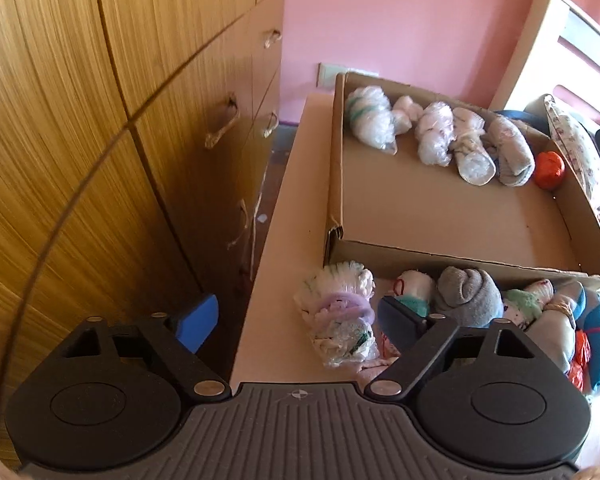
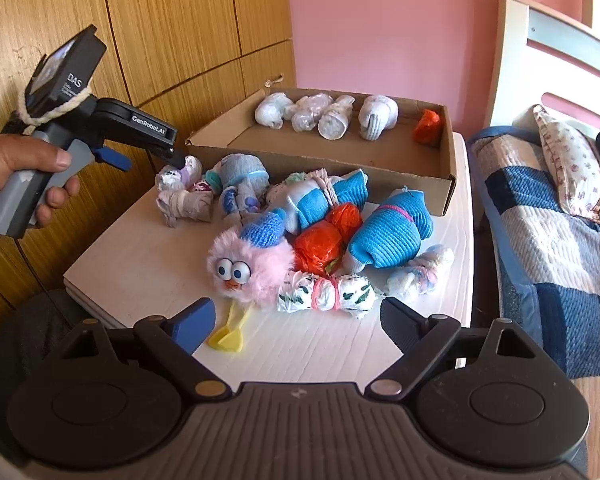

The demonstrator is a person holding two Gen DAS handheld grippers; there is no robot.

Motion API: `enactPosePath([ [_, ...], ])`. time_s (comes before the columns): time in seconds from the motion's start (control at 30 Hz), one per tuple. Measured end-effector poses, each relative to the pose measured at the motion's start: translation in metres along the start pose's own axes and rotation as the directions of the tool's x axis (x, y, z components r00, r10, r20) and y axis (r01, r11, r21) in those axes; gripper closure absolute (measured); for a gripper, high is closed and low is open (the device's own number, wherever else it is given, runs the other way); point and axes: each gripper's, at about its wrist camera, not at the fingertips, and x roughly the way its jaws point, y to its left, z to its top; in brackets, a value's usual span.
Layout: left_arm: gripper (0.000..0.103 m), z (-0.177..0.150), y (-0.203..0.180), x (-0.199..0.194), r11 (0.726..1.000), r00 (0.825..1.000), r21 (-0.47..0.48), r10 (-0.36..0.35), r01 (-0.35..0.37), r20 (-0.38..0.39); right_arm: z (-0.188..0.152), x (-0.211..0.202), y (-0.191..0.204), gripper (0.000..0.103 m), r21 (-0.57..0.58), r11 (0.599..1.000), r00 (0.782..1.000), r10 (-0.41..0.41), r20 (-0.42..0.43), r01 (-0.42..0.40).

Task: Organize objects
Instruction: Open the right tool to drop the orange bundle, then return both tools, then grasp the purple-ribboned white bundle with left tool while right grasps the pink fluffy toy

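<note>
Rolled sock and cloth bundles lie in a heap on the white table (image 2: 148, 276) in front of a cardboard box (image 2: 448, 160). The box (image 1: 336, 184) holds a row of several white and grey rolls and an orange one (image 1: 548, 170). My left gripper (image 1: 298, 322) stands open around a white bundle with a purple band (image 1: 336, 316), its pads apart from it. In the right wrist view a hand holds that left gripper (image 2: 176, 156) just above the same bundle (image 2: 178, 178). My right gripper (image 2: 298, 322) is open and holds nothing, near a pink fluffy toy (image 2: 252, 268) and a green-printed roll (image 2: 328, 294).
A wooden wardrobe with drawers (image 1: 100, 160) stands close along the table's left edge. A bed with a blue patchwork quilt (image 2: 560, 240) lies to the right. Blue sock bundles (image 2: 388, 232) and orange bags (image 2: 320, 244) fill the table's middle. A yellow plastic piece (image 2: 228, 338) lies by the toy.
</note>
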Motion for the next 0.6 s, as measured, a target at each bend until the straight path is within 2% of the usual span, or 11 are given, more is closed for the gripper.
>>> enactPosePath([
  [0.23,0.019,-0.003,-0.004,0.013,1.0,1.0,0.002,-0.022,0.022,-0.023,0.001,0.005,-0.003,0.015,0.014,1.0,1.0,0.005,-0.012,-0.005],
  [0.37,0.041,-0.003,-0.01,0.022,0.999,0.998,0.001,-0.052,0.052,-0.04,0.001,0.005,-0.006,0.018,0.025,1.0,1.0,0.016,-0.012,-0.016],
  [0.53,0.056,-0.011,-0.022,0.026,0.996,0.997,0.056,-0.066,0.068,-0.036,0.002,0.005,-0.008,0.02,0.032,0.999,1.0,0.023,-0.012,-0.023],
  [0.6,0.057,-0.014,-0.025,0.025,0.994,0.996,0.069,-0.082,0.084,-0.03,0.006,0.006,-0.007,0.023,0.019,0.999,0.999,0.033,-0.015,-0.032],
])
